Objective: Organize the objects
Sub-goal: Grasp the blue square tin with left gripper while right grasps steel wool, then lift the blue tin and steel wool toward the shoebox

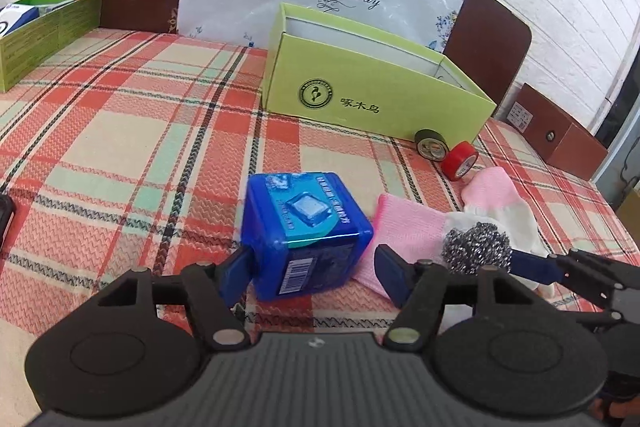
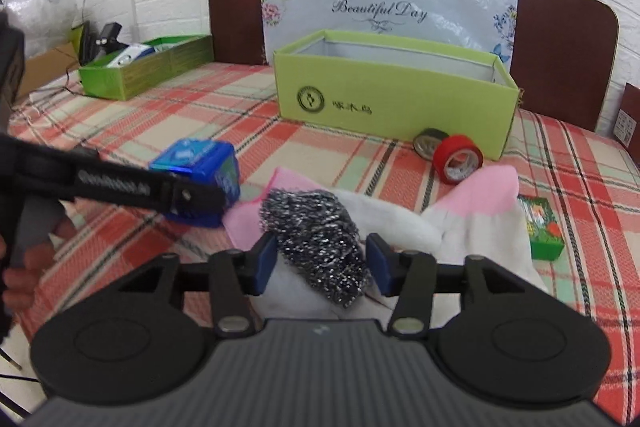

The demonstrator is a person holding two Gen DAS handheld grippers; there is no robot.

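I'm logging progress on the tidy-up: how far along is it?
Early. The near green box looks empty as far as its inside shows. In hand: the right gripper straddles the steel scourer; the left gripper straddles the blue box. Left on the cloth: gloves, red tape, dark tape.

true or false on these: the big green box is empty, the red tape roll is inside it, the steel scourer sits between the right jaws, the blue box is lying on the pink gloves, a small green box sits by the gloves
1. The part of the big green box that shows is empty. True; the floor of it is hidden.
2. The red tape is inside it. False: it lies on the cloth in front of the box, beside a dark roll.
3. The scourer sits between the right gripper jaws. True.
4. The blue box lies on the gloves. False: it stands on the cloth beside them.
5. A small green box sits by the gloves. True.
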